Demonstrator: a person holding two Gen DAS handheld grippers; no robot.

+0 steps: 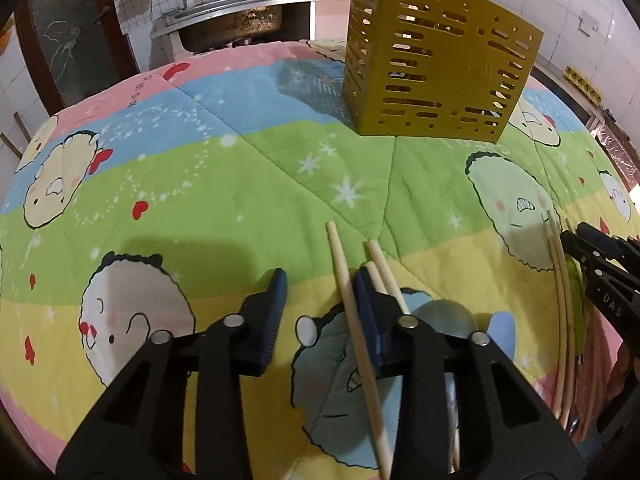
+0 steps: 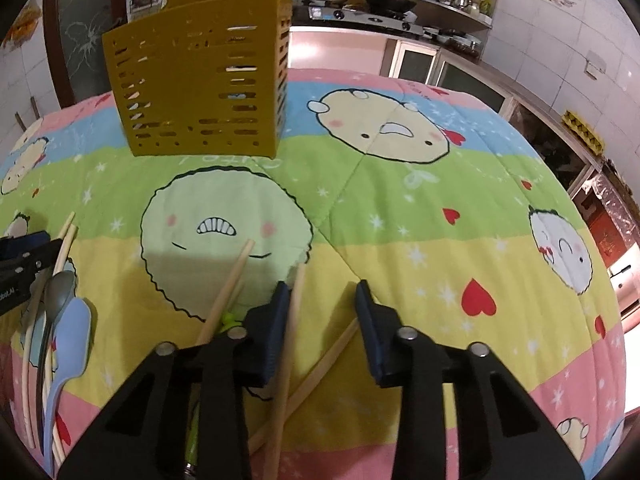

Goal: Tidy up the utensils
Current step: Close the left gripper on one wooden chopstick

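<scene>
A gold perforated utensil holder point(image 1: 432, 60) point(image 2: 200, 80) stands upright on the far part of the quilt. My left gripper point(image 1: 320, 276) is open; one wooden chopstick point(image 1: 352, 312) lies between its jaws, against the inner face of the right finger. Two more chopsticks point(image 1: 382, 272), a metal spoon point(image 1: 444, 316) and a blue plastic spoon point(image 1: 502, 328) lie just right of it. My right gripper point(image 2: 322, 286) is open too, with a chopstick point(image 2: 290, 340) beside its left finger. Another chopstick point(image 2: 228, 292) lies to its left, and a third point(image 2: 320, 364) crosses underneath.
A cartoon-print quilt point(image 2: 440, 240) covers the table. A small green item point(image 2: 229, 318) lies under the right gripper's left finger. A sink point(image 1: 232, 20) and a stove with pots point(image 2: 360, 12) stand behind the table. Each gripper shows at the edge of the other's view.
</scene>
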